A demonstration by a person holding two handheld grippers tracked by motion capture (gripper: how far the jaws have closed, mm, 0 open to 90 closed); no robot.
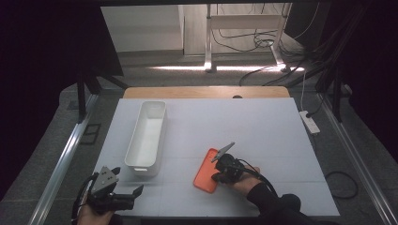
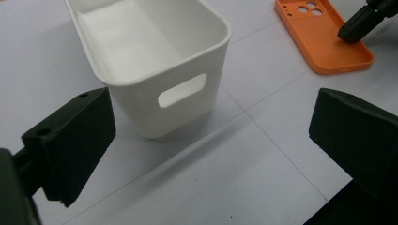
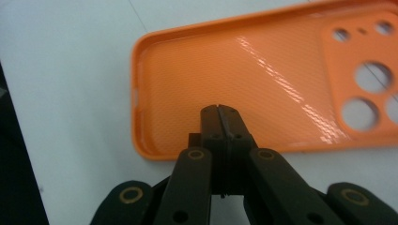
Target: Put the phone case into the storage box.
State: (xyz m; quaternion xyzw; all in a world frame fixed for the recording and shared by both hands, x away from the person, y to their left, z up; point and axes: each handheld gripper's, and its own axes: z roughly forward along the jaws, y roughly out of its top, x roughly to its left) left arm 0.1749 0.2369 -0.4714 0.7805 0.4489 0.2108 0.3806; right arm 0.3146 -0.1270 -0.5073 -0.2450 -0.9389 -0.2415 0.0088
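The right tongs (image 3: 219,112) are pressed fully together with nothing between them, tips over the orange phone case (image 1: 207,170) lying near the worktop's (image 1: 263,126) front edge. The left tongs (image 2: 206,136) gape wide and empty at the front-left corner, facing the white bin (image 1: 147,137).

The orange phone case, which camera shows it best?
The right gripper view: the orange rubbery phone case looms close, its lens holes and raised rim clear. The left gripper view shows it whole but smaller; in the high view it is tiny and partly covered.

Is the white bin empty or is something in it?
Empty: the white bin stands upright, its bare inside showing; the orange phone case lies outside it.
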